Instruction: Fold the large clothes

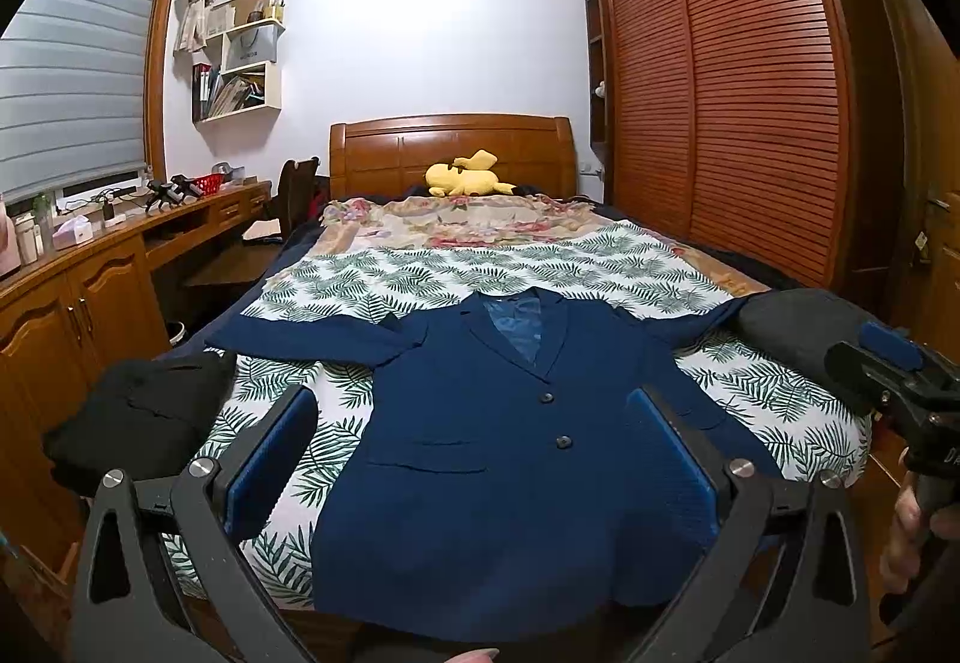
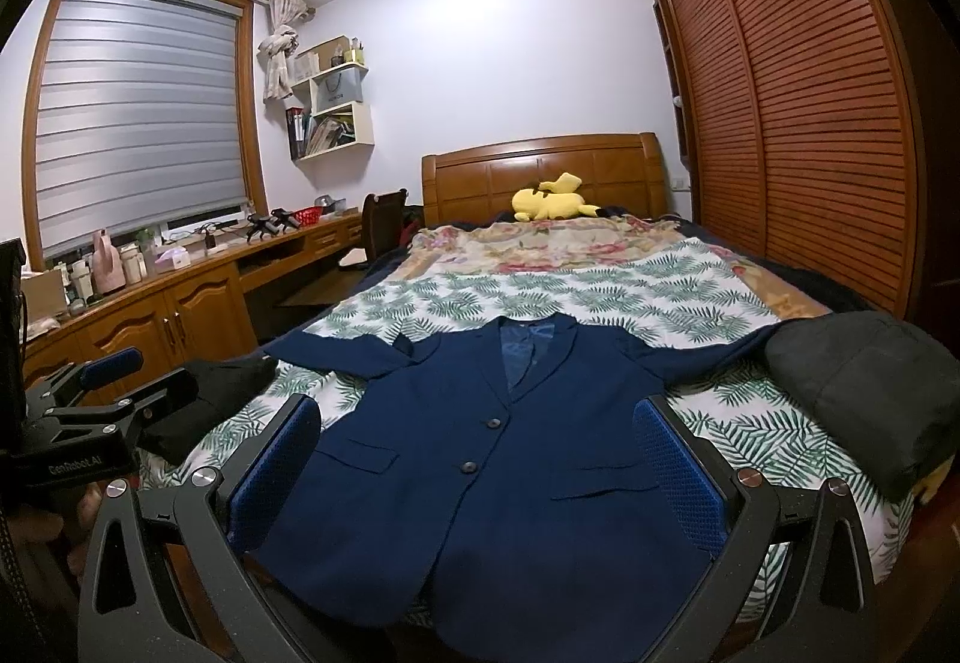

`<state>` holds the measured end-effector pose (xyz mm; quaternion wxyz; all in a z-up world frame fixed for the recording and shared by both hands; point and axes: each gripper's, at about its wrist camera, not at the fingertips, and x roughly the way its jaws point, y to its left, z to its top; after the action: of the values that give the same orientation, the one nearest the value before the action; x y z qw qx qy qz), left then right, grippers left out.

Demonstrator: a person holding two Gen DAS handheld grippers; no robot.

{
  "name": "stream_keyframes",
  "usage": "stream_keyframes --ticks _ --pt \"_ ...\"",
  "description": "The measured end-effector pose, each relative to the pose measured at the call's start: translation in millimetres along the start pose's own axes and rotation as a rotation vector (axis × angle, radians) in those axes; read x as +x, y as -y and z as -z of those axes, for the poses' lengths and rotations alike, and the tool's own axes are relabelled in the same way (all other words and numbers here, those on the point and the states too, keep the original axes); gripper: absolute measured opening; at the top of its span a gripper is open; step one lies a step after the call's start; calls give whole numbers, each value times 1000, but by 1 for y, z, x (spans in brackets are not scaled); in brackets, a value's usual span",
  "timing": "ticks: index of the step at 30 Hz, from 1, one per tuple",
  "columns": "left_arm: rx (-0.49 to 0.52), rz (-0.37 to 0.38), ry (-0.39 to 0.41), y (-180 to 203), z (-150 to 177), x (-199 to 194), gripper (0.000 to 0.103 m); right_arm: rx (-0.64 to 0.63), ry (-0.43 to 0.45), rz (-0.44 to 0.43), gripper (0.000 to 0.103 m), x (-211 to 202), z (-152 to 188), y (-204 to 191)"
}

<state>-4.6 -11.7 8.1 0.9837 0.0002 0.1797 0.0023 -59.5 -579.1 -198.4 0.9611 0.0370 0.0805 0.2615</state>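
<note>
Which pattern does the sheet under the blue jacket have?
Green fern leaves on white, on the sheet beneath the jacket; clearest in the right wrist view.

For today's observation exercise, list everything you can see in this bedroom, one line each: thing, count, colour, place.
blazer: one, navy, spread flat on bed, buttoned
leaf-print sheet: one, white and green, under blazer
floral blanket: one, beige and pink, beyond sheet
plush toy: one, yellow, by headboard
black garment: one, bed's left edge
dark bundle: one, bed's right edge
wardrobe: one, reddish-brown, right wall
wall shelf: one, white, left of headboard
left hand-held gripper: open, above blazer
right hand-held gripper: open, above blazer
</note>
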Motion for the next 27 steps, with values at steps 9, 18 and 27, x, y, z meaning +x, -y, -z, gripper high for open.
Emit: stream_keyframes --ticks 9,18,27 --pt "4 -1 7 2 -4 -4 103 -1 6 -5 103 0 0 1" --pt "6 -2 6 2 -3 -5 103 -1 8 -8 103 -1 1 2" --pt "9 -2 -1 -1 -2 -6 103 0 7 -9 103 -1 2 2"
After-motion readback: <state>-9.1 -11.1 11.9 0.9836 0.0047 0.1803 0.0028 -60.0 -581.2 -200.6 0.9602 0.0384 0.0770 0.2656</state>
